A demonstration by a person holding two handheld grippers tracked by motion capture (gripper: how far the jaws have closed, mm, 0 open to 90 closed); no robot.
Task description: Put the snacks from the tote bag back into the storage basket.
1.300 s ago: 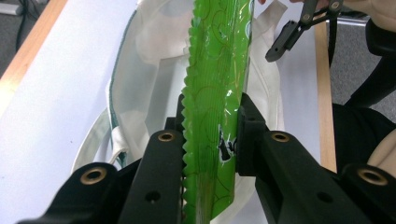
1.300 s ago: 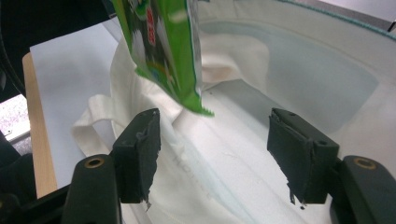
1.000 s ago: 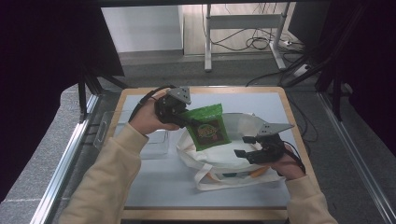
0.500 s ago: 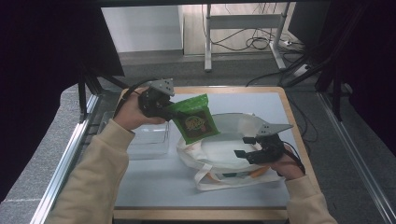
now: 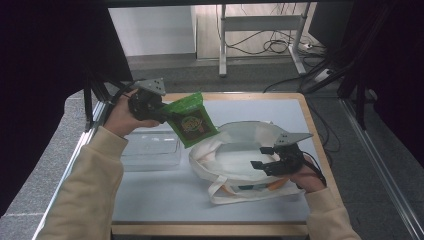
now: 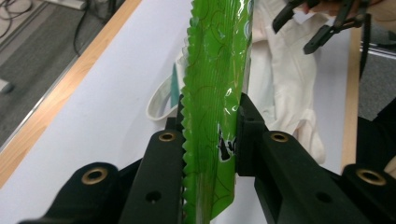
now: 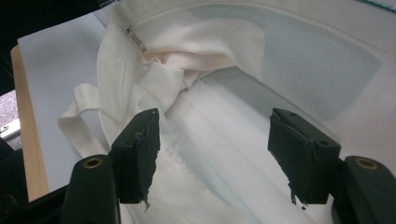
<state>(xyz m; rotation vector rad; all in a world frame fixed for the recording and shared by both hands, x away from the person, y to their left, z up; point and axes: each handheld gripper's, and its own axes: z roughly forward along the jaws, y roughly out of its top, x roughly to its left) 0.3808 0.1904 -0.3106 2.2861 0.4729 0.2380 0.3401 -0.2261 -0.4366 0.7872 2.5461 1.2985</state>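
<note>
Lab-like recording booth, dark curtains [image 5: 45, 75], framed table [image 5: 250, 102], floor cables [image 5: 270, 47], grey carpet [image 5: 380, 150]

My left tongs [image 6: 208, 140] are black with brass-coloured rivets, and the packet [image 5: 190, 120] in them is bright green with a dark panel and a round yellowish print on its face; thin dark squiggle lines run over the green film, edge zigzag-cut. Tote bag [image 5: 235, 162] is off-white, with a bit of orange and teal print low on its front. My right tongs [image 7: 219, 154] black too, grey plate on top. Table [image 5: 165, 200] pale grey-white, light wood rim. Tray [image 5: 150, 152] clear. My sleeves [image 5: 85, 195] cream.
</note>
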